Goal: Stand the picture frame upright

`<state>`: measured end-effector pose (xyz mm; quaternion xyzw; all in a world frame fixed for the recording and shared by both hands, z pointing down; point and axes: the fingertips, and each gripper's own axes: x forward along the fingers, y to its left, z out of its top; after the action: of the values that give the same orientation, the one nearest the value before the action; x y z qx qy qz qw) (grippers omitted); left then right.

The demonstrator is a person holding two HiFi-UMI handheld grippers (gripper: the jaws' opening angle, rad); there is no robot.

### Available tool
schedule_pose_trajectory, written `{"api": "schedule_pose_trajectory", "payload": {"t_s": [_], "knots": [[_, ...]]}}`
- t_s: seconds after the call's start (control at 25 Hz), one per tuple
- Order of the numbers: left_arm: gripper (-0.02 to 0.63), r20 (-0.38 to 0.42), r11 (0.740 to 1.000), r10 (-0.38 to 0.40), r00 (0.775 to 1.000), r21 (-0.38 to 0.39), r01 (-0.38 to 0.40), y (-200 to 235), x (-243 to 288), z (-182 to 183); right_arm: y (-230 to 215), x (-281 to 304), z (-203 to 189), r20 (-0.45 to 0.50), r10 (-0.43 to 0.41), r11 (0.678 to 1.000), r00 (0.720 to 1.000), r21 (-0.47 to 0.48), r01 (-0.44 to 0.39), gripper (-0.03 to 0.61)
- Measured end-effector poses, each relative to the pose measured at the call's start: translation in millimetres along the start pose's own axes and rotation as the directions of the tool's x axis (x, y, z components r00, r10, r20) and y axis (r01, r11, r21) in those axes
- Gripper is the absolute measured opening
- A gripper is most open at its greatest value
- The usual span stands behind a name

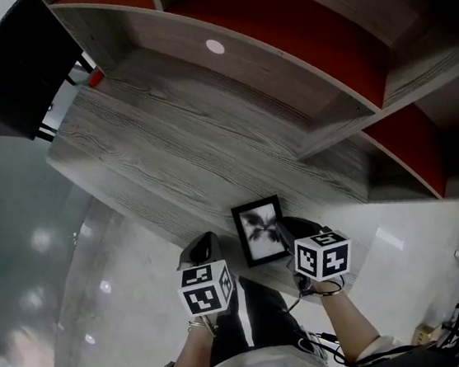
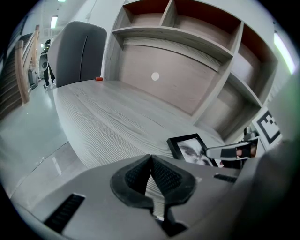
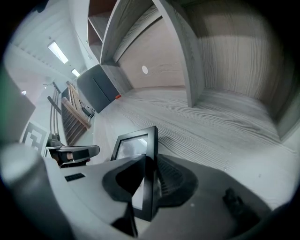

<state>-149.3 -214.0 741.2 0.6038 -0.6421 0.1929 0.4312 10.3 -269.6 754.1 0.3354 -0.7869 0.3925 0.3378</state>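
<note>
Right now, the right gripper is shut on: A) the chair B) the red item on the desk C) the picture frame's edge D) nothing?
C: the right gripper view shows the right gripper clamping the black picture frame by its edge.

A grey wood-grain desk (image 1: pixel 166 136) carries a small red object (image 1: pixel 96 78) near a dark chair (image 1: pixel 12 68), under red-backed shelves (image 1: pixel 294 29).
</note>
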Motion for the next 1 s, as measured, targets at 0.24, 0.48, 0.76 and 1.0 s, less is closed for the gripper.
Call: {"api": "schedule_pose_trajectory", "payload": {"t_s": [0.24,0.48,0.76,1.0], "knots": [[0.012,-0.004,1.0,-0.012,1.0,0.015,0.013,-4.4,-4.6,-1.2,1.4,-10.1,2.6,0.036,-0.012,1.0,0.999,0.023,0.011,0.086],[0.013,-0.001,0.999,-0.035,0.999,0.027,0.035,-13.0,-9.0,1.8,0.4,-22.7,6.8,0.077,-0.033,0.999,0.996,0.045,0.029,0.086],[0.012,0.015,0.997,-0.066,0.998,0.04,0.066,-27.2,-18.1,12.1,0.0,-40.4,14.8,0.128,-0.061,0.997,0.99,0.059,0.054,0.086],[0.012,0.04,0.993,-0.095,0.995,0.072,0.092,-38.4,-30.3,27.1,5.9,-59.7,24.7,0.176,-0.075,0.995,0.981,0.072,0.063,0.086]]}}
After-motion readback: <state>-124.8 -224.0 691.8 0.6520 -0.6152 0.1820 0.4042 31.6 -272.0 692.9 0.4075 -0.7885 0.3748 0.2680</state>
